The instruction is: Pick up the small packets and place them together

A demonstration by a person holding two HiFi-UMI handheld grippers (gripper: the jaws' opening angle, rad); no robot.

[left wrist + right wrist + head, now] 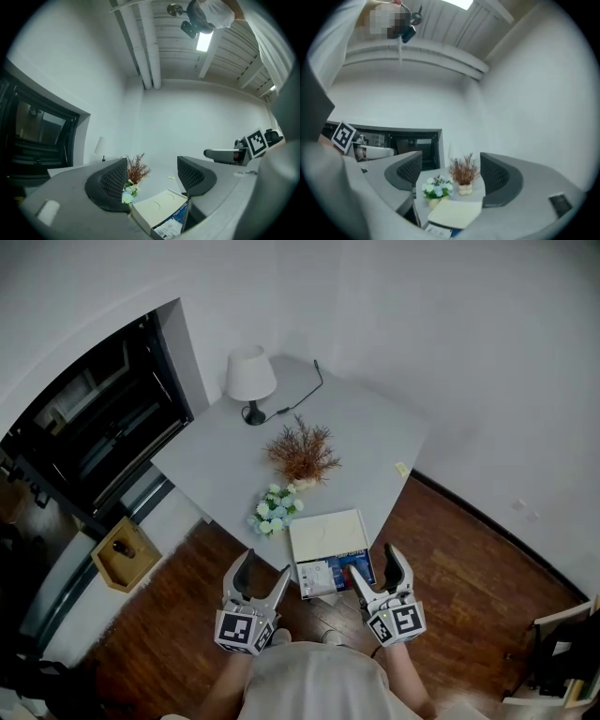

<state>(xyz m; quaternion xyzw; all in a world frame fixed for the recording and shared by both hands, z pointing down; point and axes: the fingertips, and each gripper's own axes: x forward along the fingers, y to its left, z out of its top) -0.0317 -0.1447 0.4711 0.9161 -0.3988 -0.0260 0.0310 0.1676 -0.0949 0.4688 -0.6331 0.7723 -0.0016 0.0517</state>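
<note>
Looking down in the head view, the grey bench [216, 460] fills the middle of the frame, with a lamp [250, 379] near the top, a dried plant [302, 454] and a bunch of flowers [276, 508] below it. An open box [326, 536] lies on the bench corner at lower centre, and printed small packets [336, 575] appear to lie in its lower part. One yellowish packet [401, 469] lies alone near the bench's right edge. The left gripper [264, 565] and right gripper [374, 562] hover on each side of the box, apart from it. In the left gripper view the jaws stand apart with nothing between them; the box [159, 208] shows low in the frame and the lone packet [171, 177] is far behind. In the right gripper view the jaws are also apart and empty, with the flowers [437, 186] and box lid [454, 211] beyond. I judge that a careless push may slide the box off the corner, and that the thin lone packet may be swept over the edge.
</note>
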